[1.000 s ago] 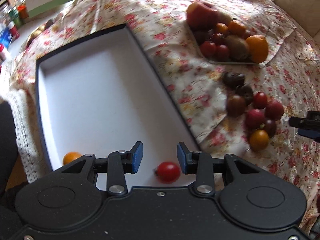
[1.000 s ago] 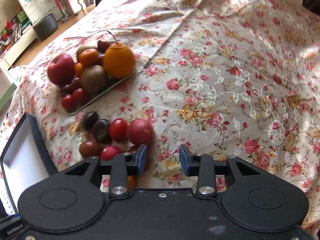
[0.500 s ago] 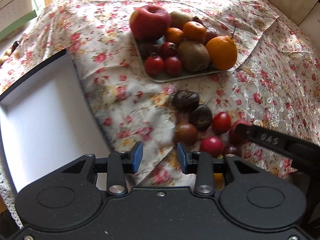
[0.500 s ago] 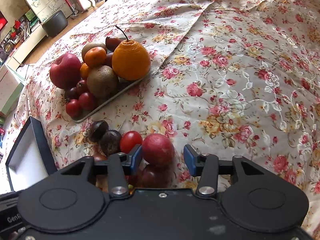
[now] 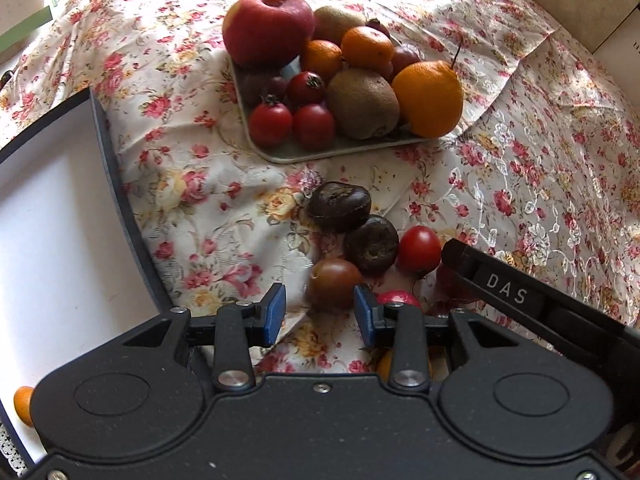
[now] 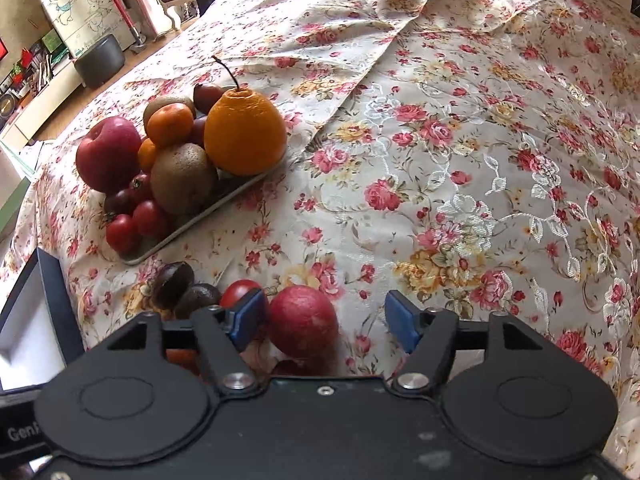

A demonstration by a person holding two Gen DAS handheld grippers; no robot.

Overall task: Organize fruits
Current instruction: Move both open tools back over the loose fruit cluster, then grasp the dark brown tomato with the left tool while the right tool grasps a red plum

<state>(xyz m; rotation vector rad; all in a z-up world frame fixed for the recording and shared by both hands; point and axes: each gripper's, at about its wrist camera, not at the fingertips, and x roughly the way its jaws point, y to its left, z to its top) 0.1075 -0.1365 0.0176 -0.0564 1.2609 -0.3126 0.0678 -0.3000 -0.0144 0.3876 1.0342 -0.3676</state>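
Beside the tray (image 6: 192,236), the right gripper (image 6: 326,318) has just opened its jaws wide, a red fruit (image 6: 303,320) now loose between them. Left gripper (image 5: 320,316), empty and partly open, moved from the box (image 5: 120,200) to the loose fruits; an orange fruit (image 5: 23,404) is half hidden

Both wrist views steep-down, close over floral cloth (image 5: 192,184); share fruit tray (image 5: 280,154) (image 6: 224,204), loose fruit cluster, probably.

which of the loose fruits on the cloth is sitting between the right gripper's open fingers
The big rosy-red round fruit. It alone lies between the right gripper pads, which have just been opening; the dark fruits and small red tomato sit off to its left.
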